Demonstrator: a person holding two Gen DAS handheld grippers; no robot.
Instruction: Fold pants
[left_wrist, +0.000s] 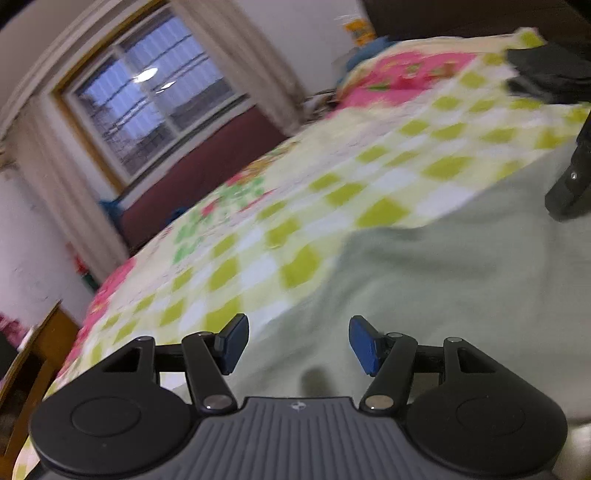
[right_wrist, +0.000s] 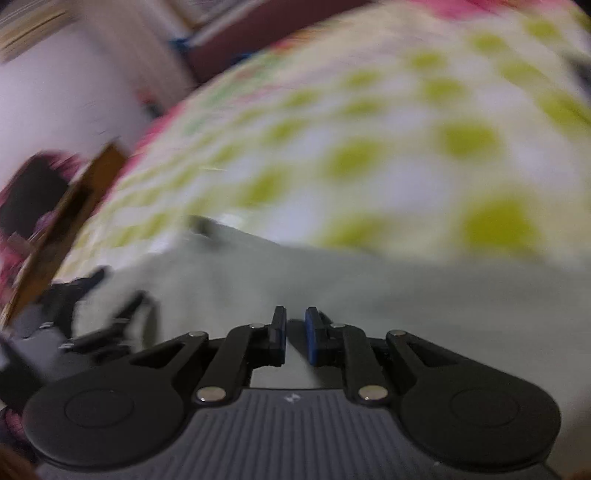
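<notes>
Pale green pants (left_wrist: 443, 277) spread on a bed's checked quilt (left_wrist: 332, 177).
Left hand-held gripper (left_wrist: 298, 345) spread wide over them; right hand-held gripper (right_wrist: 295, 334) pinching a fold of pants.

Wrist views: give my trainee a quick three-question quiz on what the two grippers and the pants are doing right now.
1. True or false: the left gripper has its jaws spread wide over the pale green pants.
2. The right gripper is: A) wide open, B) nearly closed with only a narrow gap, C) out of view.
3. Fill in: the pants lie on a bedspread checked in white and ____.

Key: 1 true; 2 B; 3 green. Whether the right gripper pinches any cloth cannot be told through the blur.
</notes>
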